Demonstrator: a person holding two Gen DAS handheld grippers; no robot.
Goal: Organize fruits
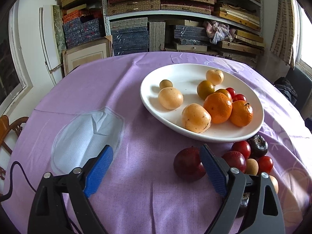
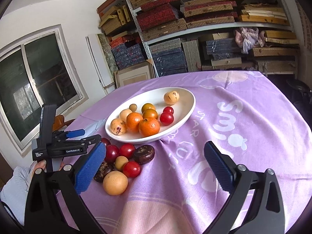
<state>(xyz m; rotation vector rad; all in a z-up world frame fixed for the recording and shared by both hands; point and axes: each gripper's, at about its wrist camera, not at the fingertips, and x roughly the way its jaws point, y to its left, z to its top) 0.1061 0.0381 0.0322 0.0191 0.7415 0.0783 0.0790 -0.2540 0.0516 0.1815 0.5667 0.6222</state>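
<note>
A white oval plate (image 1: 156, 97) (image 2: 187, 105) on the purple tablecloth holds two oranges (image 1: 218, 107) (image 2: 149, 126), several pale yellow fruits (image 1: 196, 118), green-yellow fruits and cherry tomatoes (image 2: 166, 118). Loose fruit lies in front of it: a dark red plum (image 1: 187, 163), more red fruits (image 2: 126, 150), a dark brown fruit (image 1: 258, 145) (image 2: 143, 154) and a pale round fruit (image 2: 115, 183). My left gripper (image 1: 156, 156) is open and empty, its right finger touching the plum's right side; it also shows in the right wrist view (image 2: 85, 136). My right gripper (image 2: 155, 156) is open and empty, just right of the loose pile.
The round table (image 1: 97, 97) is covered by a purple cloth with white print. Shelves (image 1: 175, 15) stacked with boxes stand behind it. A window (image 2: 29, 89) is at the left. A wooden chair (image 1: 9, 128) stands by the table's left edge.
</note>
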